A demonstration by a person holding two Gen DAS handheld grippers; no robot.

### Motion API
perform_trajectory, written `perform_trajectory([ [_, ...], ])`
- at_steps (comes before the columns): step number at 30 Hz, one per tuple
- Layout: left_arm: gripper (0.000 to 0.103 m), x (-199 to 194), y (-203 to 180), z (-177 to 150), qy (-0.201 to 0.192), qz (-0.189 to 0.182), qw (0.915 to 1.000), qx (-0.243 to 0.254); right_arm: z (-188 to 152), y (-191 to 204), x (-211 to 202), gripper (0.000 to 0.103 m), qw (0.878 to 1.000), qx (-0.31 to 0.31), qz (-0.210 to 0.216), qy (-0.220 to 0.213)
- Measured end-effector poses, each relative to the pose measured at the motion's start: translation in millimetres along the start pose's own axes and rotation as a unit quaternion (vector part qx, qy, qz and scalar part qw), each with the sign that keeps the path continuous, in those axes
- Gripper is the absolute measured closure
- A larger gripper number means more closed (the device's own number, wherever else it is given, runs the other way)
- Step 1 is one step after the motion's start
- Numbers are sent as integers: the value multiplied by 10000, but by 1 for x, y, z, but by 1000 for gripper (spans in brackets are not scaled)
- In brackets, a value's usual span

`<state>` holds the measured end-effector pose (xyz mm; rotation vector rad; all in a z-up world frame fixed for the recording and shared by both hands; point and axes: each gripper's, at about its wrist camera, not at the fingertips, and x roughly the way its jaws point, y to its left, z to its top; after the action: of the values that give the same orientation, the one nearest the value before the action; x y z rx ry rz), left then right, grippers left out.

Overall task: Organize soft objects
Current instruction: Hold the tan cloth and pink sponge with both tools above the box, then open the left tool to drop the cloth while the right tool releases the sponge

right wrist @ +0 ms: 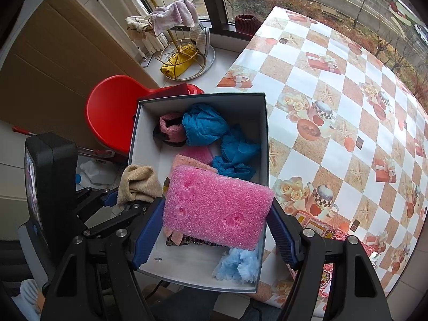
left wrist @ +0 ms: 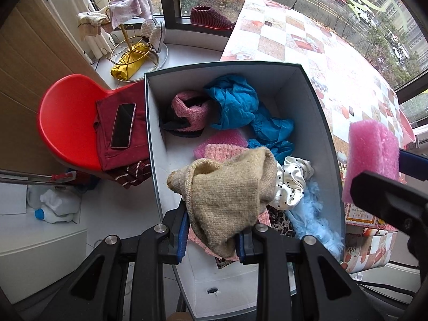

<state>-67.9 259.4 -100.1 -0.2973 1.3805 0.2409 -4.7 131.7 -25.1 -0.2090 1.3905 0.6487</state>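
Both hand-held grippers fill the bottom of the pictures. Behind them is the bench (right wrist: 334, 112) with a checked cloth showing teapots and roses; its far side is cut off by the picture edge. On the bench edge sits a big box (left wrist: 315, 112), grey outside and white inside.

Beside the box stands a red chair (left wrist: 67, 123) with a folded dark red cloth and a phone (left wrist: 123, 125) on it.

Inside the box lies a heap of soft things. A crumpled blue cloth (left wrist: 235, 104) is the biggest, then a fluffy light blue piece (left wrist: 313, 219), a pink knit band (left wrist: 190, 107) and a white spotted cloth (left wrist: 291, 184). Some things under the heap are hidden and hard to make out.

The right hand-held gripper (right wrist: 216, 230) squeezes a pink foam pad (right wrist: 216, 208) by its two ends, above the near part of the box. The pad is bumpy with a few dents.

The left hand-held gripper (left wrist: 211, 238) pinches a tan knit cloth (left wrist: 227, 190) above the box, hiding what lies below.
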Motion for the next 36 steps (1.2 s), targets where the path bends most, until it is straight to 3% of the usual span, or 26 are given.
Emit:
perform_trajectory([
  [36,72,28,-5,0,344,2,9994,63,12,-2,29,27,9993,106,45,352],
])
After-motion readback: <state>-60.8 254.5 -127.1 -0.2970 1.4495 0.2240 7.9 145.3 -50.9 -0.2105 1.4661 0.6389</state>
